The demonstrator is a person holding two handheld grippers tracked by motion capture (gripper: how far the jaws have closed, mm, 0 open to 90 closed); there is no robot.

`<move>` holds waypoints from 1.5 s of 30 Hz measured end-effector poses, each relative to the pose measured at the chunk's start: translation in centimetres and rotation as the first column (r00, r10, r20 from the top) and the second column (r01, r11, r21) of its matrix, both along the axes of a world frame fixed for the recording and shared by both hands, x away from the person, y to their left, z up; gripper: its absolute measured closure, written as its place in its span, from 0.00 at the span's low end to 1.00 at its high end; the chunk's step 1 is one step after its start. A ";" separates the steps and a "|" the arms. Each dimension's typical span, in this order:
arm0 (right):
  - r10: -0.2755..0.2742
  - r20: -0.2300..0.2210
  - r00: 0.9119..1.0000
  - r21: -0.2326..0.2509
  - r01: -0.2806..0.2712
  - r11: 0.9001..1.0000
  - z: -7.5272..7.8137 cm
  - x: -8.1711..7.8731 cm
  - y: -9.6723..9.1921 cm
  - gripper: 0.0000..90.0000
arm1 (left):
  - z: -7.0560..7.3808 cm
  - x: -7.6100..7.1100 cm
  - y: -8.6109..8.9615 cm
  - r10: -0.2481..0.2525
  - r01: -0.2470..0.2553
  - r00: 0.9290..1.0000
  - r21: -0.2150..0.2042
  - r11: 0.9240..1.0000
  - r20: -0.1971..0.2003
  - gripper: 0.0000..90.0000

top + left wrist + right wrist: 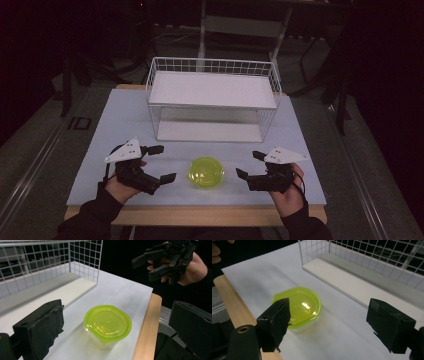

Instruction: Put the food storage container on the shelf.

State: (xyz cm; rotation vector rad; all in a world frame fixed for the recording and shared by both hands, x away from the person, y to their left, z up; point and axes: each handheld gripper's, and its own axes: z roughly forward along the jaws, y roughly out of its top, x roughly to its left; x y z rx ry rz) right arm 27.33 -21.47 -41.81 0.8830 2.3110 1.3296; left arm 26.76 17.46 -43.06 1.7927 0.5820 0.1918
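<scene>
1. Yellow-green translucent plastic forms the container (206, 172) and its snap-on lid (108, 321). It stands upright on the desk (125, 120), near the front edge, well in front of the white wire shelf rack (212, 100).
2. Your left claw (162, 162) is to the left of the container and your right claw (247, 165) to its right. Both are clear of it; neither touches it.
3. Both claws stand wide open and hold nothing. In each gripper view the two black padded jaws are spread far apart, with the container between and beyond them.
4. Expect a light load. The tub looks thin-walled and appears empty, though its contents cannot be confirmed through the tinted lid.
5. Treat the walls as flexible. Hard squeezing would probably bow them and could pop the lid loose.
6. Treat the surface as smooth and somewhat slippery. The foam pads should help, but a shallow pinch may slide.
7. Take hold across the body just beneath the lid rim, on two opposite sides, so that the rim rests above the pads.
8. Avoid gripping the lid edge alone; the lid could separate from the tub.
9. Keep the container level when lifting.
</scene>
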 end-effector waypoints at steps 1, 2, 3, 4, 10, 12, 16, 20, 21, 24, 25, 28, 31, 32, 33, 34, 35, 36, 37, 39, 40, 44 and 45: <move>0.006 -0.012 1.000 0.004 -0.006 1.000 0.0 0.1 0.0 0.20 | 0.0 0.3 -0.3 -0.003 0.003 1.000 0.008 1.000 -0.006 0.00; 0.007 -0.017 1.000 0.000 -0.007 1.000 0.0 0.1 0.1 0.18 | 0.1 0.5 -0.6 -0.007 0.007 1.000 0.020 1.000 -0.011 0.00; 0.009 -0.017 1.000 -0.009 -0.010 1.000 0.0 0.1 0.3 0.18 | 0.1 0.7 -0.8 -0.007 0.007 1.000 0.024 1.000 -0.016 0.00; 0.014 -0.019 1.000 -0.018 -0.015 1.000 0.0 0.1 0.4 0.17 | 0.0 0.9 -1.0 -0.008 0.009 1.000 0.025 1.000 -0.028 0.00; -0.022 -0.055 0.998 -0.024 0.021 0.999 -0.5 0.7 1.0 0.15 | -0.7 2.1 -1.9 -0.010 0.014 0.997 0.039 0.999 -0.079 0.00; -0.040 -0.083 0.996 -0.011 0.039 0.999 -0.8 1.0 1.3 0.15 | -1.1 2.5 -2.3 -0.002 0.007 0.995 0.051 0.999 -0.100 0.00; -0.043 -0.159 0.986 0.040 0.051 0.998 -1.2 1.6 2.0 0.14 | -2.0 3.4 -2.6 0.035 -0.029 0.985 0.040 0.999 -0.170 0.13; -0.045 -0.215 0.976 0.060 0.059 0.996 -1.7 2.2 2.7 0.20 | -3.1 4.1 -3.0 0.062 -0.047 0.968 0.067 0.997 -0.243 0.20; -0.042 -0.234 0.971 0.062 0.058 0.996 -1.9 2.3 2.9 0.23 | -3.4 4.2 -3.2 0.079 -0.061 0.961 0.078 0.995 -0.265 0.23; -0.032 -0.266 0.963 0.064 0.051 0.997 -2.6 2.7 3.3 0.26 | -4.4 4.6 -3.4 0.094 -0.067 0.944 0.096 0.993 -0.315 0.24; -0.032 -0.266 0.963 0.064 0.051 0.997 -2.6 2.7 3.3 0.26 | -4.4 4.6 -3.4 0.094 -0.067 0.944 0.096 0.993 -0.315 0.24; -0.035 -0.299 0.954 0.047 0.052 0.998 -3.7 3.2 4.0 0.36 | -5.7 5.3 -3.7 0.116 -0.071 0.912 0.127 0.989 -0.393 0.29; -0.044 -0.328 0.944 0.030 0.057 0.998 -4.4 3.5 4.3 0.40 | -6.6 5.8 -3.9 0.126 -0.068 0.878 0.141 0.988 -0.461 0.34; -0.051 -0.347 0.936 0.026 0.064 0.998 -4.7 3.6 4.4 0.40 | -6.9 5.9 -3.9 0.118 -0.061 0.868 0.134 0.989 -0.482 0.36; -0.058 -0.364 0.930 0.027 0.072 0.997 -5.0 3.6 4.5 0.40 | -7.1 5.9 -3.9 0.118 -0.062 0.859 0.128 0.990 -0.499 0.36; -0.070 -0.379 0.923 0.027 0.087 0.996 -5.2 3.7 4.5 0.42 | -7.3 6.0 -3.9 0.109 -0.050 0.852 0.126 0.991 -0.513 0.38; -0.072 -0.396 0.915 0.029 0.091 0.995 -5.4 3.8 4.5 0.43 | -7.6 6.1 -4.0 0.102 -0.043 0.840 0.123 0.991 -0.533 0.40; -0.073 -0.426 0.902 0.042 0.100 0.994 -5.7 3.9 4.5 0.45 | -7.7 6.1 -4.1 0.098 -0.042 0.831 0.114 0.993 -0.548 0.40; -0.080 -0.441 0.894 0.041 0.109 0.993 -6.0 4.0 4.6 0.46 | -7.9 6.1 -4.1 0.080 -0.024 0.823 0.106 0.994 -0.563 0.44; -0.082 -0.475 0.876 0.045 0.117 0.992 -6.5 4.1 4.7 0.48 | -8.0 6.1 -4.2 0.080 -0.027 0.817 0.100 0.995 -0.572 0.49; -0.086 -0.478 0.874 0.046 0.123 0.991 -6.7 4.1 4.7 0.49 | -8.1 6.1 -4.2 0.074 -0.024 0.813 0.092 0.995 -0.577 0.52; -0.078 -0.505 0.860 0.053 0.121 0.991 -7.1 4.2 4.7 0.60 | -7.9 6.1 -4.1 0.066 -0.025 0.801 0.076 0.997 -0.595 0.66; -0.075 -0.514 0.854 0.063 0.124 0.990 -7.1 4.2 4.8 0.63 | -7.8 6.0 -4.1 0.060 -0.019 0.801 0.074 0.997 -0.596 0.69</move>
